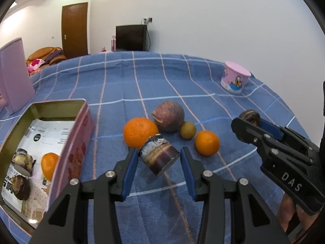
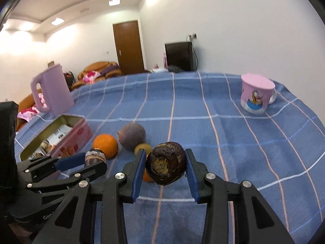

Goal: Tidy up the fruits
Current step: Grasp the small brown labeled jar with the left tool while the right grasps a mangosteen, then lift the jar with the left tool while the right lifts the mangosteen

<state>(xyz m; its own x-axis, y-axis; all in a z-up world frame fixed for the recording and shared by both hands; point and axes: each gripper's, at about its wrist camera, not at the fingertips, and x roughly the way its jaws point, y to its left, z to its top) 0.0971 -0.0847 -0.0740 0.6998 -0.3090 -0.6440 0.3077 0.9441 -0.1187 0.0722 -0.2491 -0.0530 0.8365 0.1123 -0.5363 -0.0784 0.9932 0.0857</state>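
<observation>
My left gripper (image 1: pixel 159 156) is shut on a small brown printed can (image 1: pixel 159 155) and holds it above the blue checked cloth. My right gripper (image 2: pixel 166 163) is shut on a dark brown round fruit (image 2: pixel 166 165), also lifted; it shows in the left wrist view (image 1: pixel 249 117). On the cloth lie a large orange (image 1: pixel 140 132), a purple-brown round fruit (image 1: pixel 169 116), a small green-brown fruit (image 1: pixel 187 130) and a smaller orange (image 1: pixel 207 143). The open pink tin box (image 1: pixel 79 142) at the left holds an orange (image 1: pixel 49 164) and two dark fruits (image 1: pixel 20 185).
A pink cartoon cup (image 2: pixel 256 93) stands upside down at the far right of the table. A pink kettle (image 2: pixel 53 90) stands at the far left behind the box. The table's far edge (image 1: pixel 142 52) meets a room with a door, sofa and black cabinet.
</observation>
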